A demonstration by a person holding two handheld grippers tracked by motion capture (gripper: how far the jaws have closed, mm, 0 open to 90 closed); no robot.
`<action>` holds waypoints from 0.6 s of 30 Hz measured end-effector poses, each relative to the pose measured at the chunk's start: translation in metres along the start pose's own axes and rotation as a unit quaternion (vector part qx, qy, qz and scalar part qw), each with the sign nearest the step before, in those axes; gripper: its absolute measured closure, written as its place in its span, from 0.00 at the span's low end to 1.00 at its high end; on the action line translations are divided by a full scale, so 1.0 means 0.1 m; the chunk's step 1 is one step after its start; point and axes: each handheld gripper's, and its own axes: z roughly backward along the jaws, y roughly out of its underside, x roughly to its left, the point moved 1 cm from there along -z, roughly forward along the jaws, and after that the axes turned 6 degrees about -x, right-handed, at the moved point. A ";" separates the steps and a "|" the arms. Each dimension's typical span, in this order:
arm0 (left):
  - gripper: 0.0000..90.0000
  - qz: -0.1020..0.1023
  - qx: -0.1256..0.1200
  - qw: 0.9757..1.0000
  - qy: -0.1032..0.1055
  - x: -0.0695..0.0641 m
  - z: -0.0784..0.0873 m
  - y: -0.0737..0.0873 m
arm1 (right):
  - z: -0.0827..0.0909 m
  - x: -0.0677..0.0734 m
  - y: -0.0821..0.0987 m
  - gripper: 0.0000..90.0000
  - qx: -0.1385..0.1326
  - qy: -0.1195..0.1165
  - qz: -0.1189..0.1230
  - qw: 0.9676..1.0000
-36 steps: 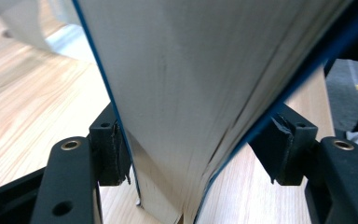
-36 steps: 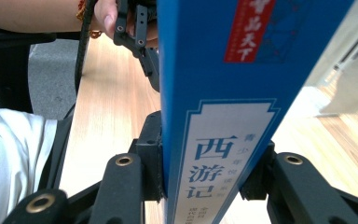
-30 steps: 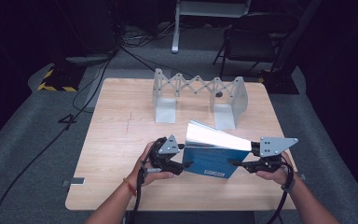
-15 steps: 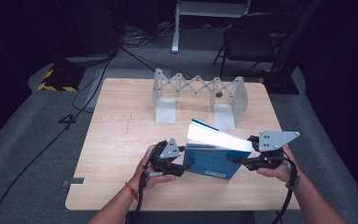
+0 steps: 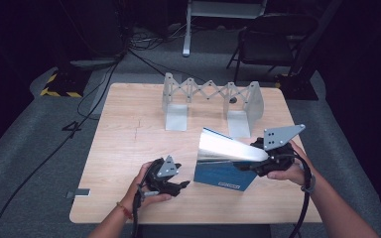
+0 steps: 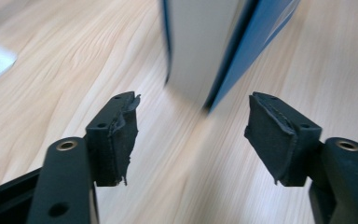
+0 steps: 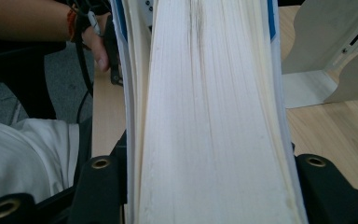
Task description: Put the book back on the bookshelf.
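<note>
Right claw (image 7: 205, 186) clamped on thick blue-covered book (image 7: 205, 107), page edges facing, metal bookend (image 7: 326, 51) beyond

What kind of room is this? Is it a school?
Probably not a school; more likely a lab or studio for recording hand tasks. A lone wooden table stands on grey carpet in a dark room, cables trail over the floor, and a person works with a hand-held gripper.

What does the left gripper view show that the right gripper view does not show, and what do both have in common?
Left gripper view alone: the left gripper with its jaws spread wide, holding nothing, short of the book's lower corner. Right gripper view alone: the right gripper clamped on the page block, the metal bookend behind, and the person's other hand beyond the book. Both share the blue-covered book and the wooden table.
</note>
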 end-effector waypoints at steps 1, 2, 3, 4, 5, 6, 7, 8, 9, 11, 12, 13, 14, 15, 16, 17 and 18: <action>0.36 0.009 0.001 1.000 -0.004 0.03 0.04 0.04 | 0.00 0.01 -0.01 0.53 0.004 0.003 0.003 1.000; 0.35 0.014 0.005 1.000 -0.008 0.05 0.08 0.08 | 0.00 0.01 -0.02 0.54 0.007 0.004 0.004 1.000; 0.35 0.015 0.010 1.000 -0.017 0.08 0.13 0.14 | 0.00 0.02 -0.03 0.55 0.010 0.005 0.005 1.000; 0.34 0.021 0.015 0.999 -0.025 0.10 0.16 0.18 | 0.00 0.03 -0.03 0.56 0.012 0.011 0.003 1.000; 0.33 0.025 0.019 0.999 -0.029 0.11 0.18 0.22 | -0.01 0.03 -0.03 0.58 0.012 0.014 0.003 1.000; 0.32 0.028 0.024 0.999 -0.035 0.13 0.21 0.27 | -0.01 0.04 -0.04 0.59 0.012 0.014 0.004 1.000; 0.32 0.033 0.032 0.998 -0.041 0.15 0.23 0.32 | -0.01 0.04 -0.04 0.60 0.012 0.015 0.004 1.000; 0.32 0.037 0.037 0.998 -0.047 0.16 0.26 0.38 | -0.01 0.04 -0.04 0.61 0.013 0.018 0.003 1.000; 0.32 0.040 0.039 0.997 -0.048 0.17 0.28 0.41 | -0.01 0.04 -0.04 0.63 0.012 0.020 0.000 1.000; 0.31 0.048 0.043 0.997 -0.052 0.20 0.32 0.47 | -0.01 0.04 -0.04 0.65 0.011 0.025 0.001 1.000; 0.31 0.053 0.045 0.996 -0.054 0.21 0.33 0.50 | 0.00 0.04 -0.03 0.65 0.010 0.028 0.000 1.000; 0.30 0.059 0.044 0.996 -0.055 0.22 0.34 0.53 | 0.00 0.04 -0.03 0.65 0.009 0.029 0.001 1.000; 0.30 0.064 0.044 0.995 -0.057 0.23 0.35 0.54 | 0.00 0.04 -0.03 0.66 0.007 0.031 0.000 1.000; 0.29 0.066 0.045 0.995 -0.062 0.23 0.35 0.56 | 0.00 0.04 -0.03 0.66 0.007 0.032 0.000 0.999; 0.27 0.069 0.045 0.995 -0.064 0.24 0.35 0.57 | 0.00 0.04 -0.03 0.66 0.008 0.032 0.003 0.999; 0.26 0.075 0.045 0.994 -0.064 0.24 0.34 0.59 | 0.00 0.05 -0.03 0.66 0.007 0.033 0.004 0.999; 0.26 0.075 0.049 0.994 -0.061 0.24 0.33 0.61 | 0.01 0.05 -0.03 0.66 0.006 0.034 0.004 0.999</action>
